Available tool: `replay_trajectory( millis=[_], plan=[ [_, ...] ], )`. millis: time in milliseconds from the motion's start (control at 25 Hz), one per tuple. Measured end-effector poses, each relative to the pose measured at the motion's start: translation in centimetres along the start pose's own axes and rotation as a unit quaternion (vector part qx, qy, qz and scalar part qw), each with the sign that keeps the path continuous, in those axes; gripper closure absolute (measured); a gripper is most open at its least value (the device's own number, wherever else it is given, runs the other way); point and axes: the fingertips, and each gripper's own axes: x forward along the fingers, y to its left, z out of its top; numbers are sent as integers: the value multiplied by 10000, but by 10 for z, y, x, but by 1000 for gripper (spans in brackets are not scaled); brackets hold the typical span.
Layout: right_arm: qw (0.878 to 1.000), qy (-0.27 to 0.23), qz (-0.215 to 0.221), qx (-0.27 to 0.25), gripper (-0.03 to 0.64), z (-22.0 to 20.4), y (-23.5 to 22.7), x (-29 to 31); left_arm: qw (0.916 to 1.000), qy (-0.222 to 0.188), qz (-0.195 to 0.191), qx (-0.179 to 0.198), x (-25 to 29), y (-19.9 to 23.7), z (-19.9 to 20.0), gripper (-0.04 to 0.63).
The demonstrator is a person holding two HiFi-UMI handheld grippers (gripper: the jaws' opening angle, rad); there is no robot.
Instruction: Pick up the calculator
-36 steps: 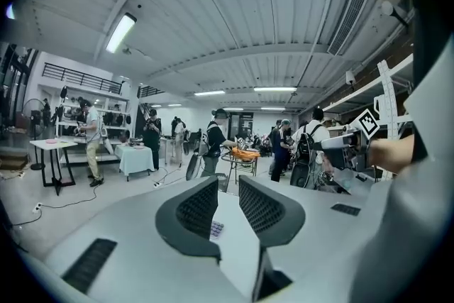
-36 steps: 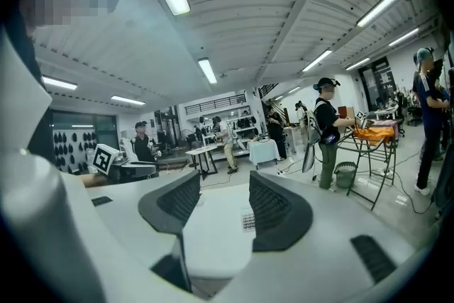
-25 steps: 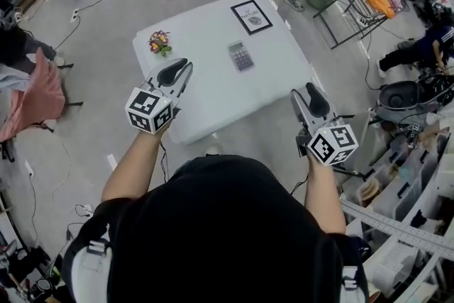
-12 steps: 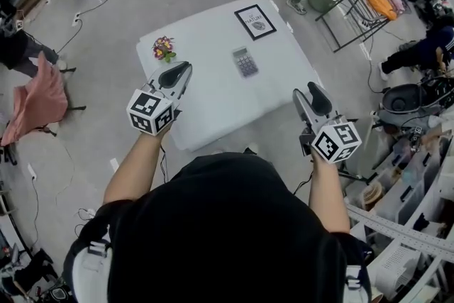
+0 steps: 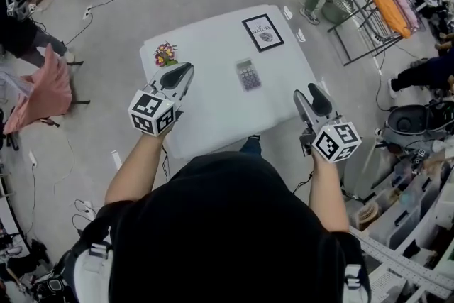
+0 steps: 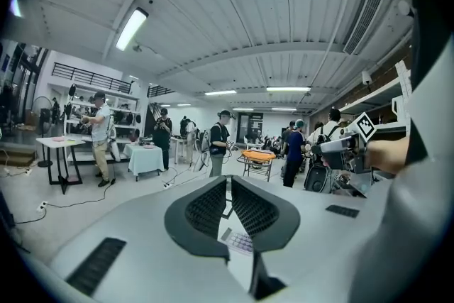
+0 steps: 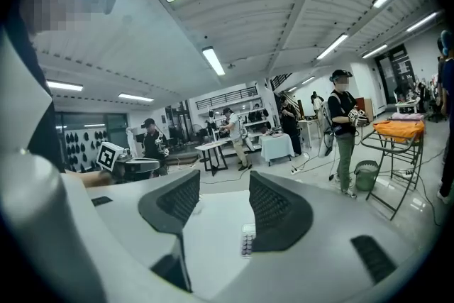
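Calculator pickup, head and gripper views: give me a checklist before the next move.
1. Calculator in sight, flat on the table: ok.
2. Right tongs open and empty: ok.
3. Left tongs open: not ok; they have just been closing and are now all but shut, with nothing between them.
4. Tongs at the calculator: not ok; both hang apart from it.
5. Room around the calculator: ok; flowers and framed picture lie apart from it.

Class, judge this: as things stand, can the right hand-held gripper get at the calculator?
Probably yes: the right hand-held gripper is open, and only bare white table lies between it and the calculator.
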Motion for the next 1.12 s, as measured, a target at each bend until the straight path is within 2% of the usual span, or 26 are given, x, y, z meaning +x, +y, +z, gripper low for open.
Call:
replay_trajectory(
  millis=[320,600,720,880,1120],
  plan=[
    [9989,222,407,-113,385,27,-70,58,9989,113,426,-163,60,10,11,557],
    [9920,555,1091,-319,365,39,-111,113,9951,226,892,-369,105,21,15,557],
    [9881,682,1342,-307,359,43,-126,135,9927,262,1115,-392,116,25,19,557],
    [9829,852,1616,-250,314,45,-141,161,9883,251,1433,-465,126,32,24,557],
    [9741,1105,1912,-475,285,48,-158,186,9799,261,1884,-607,128,27,25,557]
  ],
)
